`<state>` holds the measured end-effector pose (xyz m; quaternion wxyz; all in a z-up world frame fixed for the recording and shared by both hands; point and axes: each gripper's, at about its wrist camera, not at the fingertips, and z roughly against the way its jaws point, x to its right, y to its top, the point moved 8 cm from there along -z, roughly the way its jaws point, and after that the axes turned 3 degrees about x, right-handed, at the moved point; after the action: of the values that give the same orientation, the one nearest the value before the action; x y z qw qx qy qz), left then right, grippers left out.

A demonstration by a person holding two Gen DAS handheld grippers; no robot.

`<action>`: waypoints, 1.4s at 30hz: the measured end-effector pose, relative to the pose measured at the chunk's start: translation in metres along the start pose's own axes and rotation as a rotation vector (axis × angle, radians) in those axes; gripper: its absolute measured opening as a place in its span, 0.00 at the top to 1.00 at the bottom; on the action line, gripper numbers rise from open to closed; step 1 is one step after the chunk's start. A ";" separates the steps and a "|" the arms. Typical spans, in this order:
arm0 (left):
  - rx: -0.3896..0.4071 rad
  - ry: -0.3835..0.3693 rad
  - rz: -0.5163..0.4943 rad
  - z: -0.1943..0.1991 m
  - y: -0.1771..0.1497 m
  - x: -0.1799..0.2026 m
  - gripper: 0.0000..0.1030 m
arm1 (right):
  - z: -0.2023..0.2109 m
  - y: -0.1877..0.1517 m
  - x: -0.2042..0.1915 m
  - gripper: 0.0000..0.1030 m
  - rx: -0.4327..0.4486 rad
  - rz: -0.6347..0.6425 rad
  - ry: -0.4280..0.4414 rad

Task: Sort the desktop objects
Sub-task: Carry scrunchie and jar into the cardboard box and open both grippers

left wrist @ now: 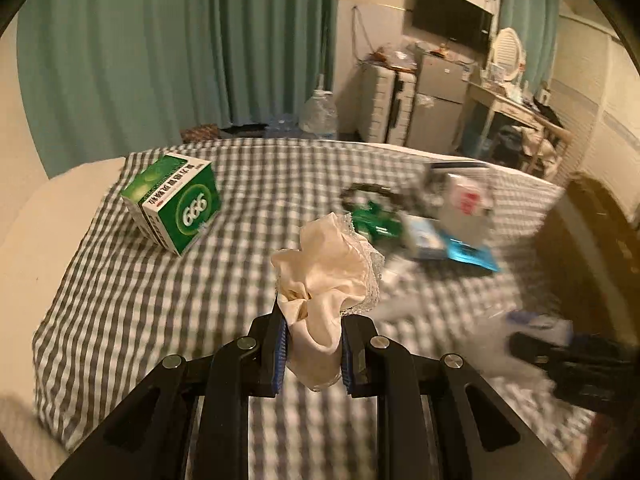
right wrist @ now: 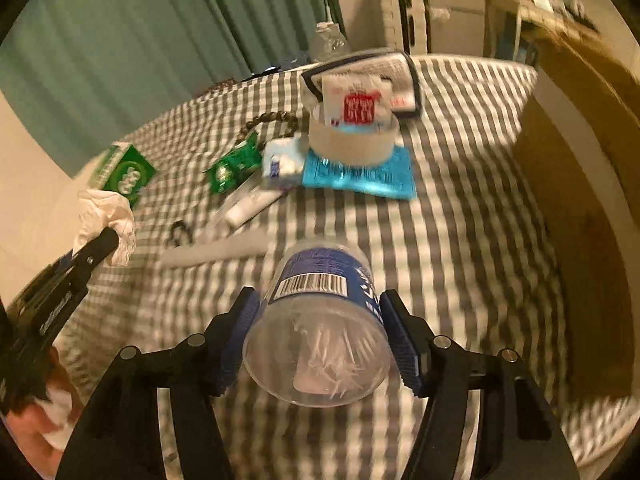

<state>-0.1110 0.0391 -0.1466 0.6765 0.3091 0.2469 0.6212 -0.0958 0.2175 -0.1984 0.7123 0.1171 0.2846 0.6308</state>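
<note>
Left tool (left wrist: 312, 312) clamped on a crumpled cream cloth (left wrist: 328, 264) with a lace trim, held clear above the checked bed (left wrist: 120, 300), with most of the fabric bunched up past the fingertips. Right tool (right wrist: 319, 298) set around a clear toothpick jar (right wrist: 320, 320), blue pads against its round sides as far as the blur allows judging, so seemingly gripped. Long axis of the jar roughly in line with the tool, clear base toward the camera, labelled end pointing away toward the clutter. Green box (left wrist: 176, 200) alone near the far left corner of the bed, up and left of the cloth, nearer the left hand. Remaining clutter toward the far right of the bed, nearer the right hand: tape roll (right wrist: 352, 144) on a blue packet (right wrist: 360, 178), bead bracelet (right wrist: 272, 120) and green sachet (right wrist: 232, 164) just beside them, white tube (right wrist: 252, 204) lying slantwise on the near side. Probably mid-carry for both items, each to its own group. Bare checked sheet across the near middle and the near left of the bed, plenty of room there for setting down. Less margin on the right, with the bed's edge and a brown surface close by. Some risk of the jar rolling once laid on its side on soft bedding
</note>
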 end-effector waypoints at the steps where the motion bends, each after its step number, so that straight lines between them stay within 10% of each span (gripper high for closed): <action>1: -0.011 -0.003 0.005 0.012 -0.002 0.003 0.79 | 0.005 -0.007 -0.001 0.40 -0.018 -0.028 0.022; 11: -0.052 0.014 0.048 0.101 -0.011 0.024 0.79 | 0.079 -0.028 0.001 0.41 -0.025 -0.146 0.115; 20: -0.018 -0.113 -0.104 0.151 0.028 0.128 0.79 | 0.169 0.016 0.054 0.41 0.055 -0.162 0.066; 28: -0.050 -0.337 -0.181 0.139 0.076 0.287 0.79 | 0.252 0.097 0.146 0.41 0.193 -0.155 -0.068; 36: -0.131 -0.416 -0.289 0.056 0.046 0.409 0.78 | 0.224 0.102 0.261 0.41 0.185 -0.229 -0.226; 40: -0.162 -0.435 -0.308 0.029 0.031 0.425 0.21 | 0.201 0.103 0.303 0.41 0.188 -0.303 -0.214; 42: -0.113 -0.401 -0.334 0.029 0.033 0.418 0.17 | 0.199 0.108 0.307 0.35 0.225 -0.326 -0.178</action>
<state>-0.0681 0.4525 -0.0821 0.8212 0.3427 0.1208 0.4400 -0.0628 0.5710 -0.0593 0.8097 0.2032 0.3043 0.4589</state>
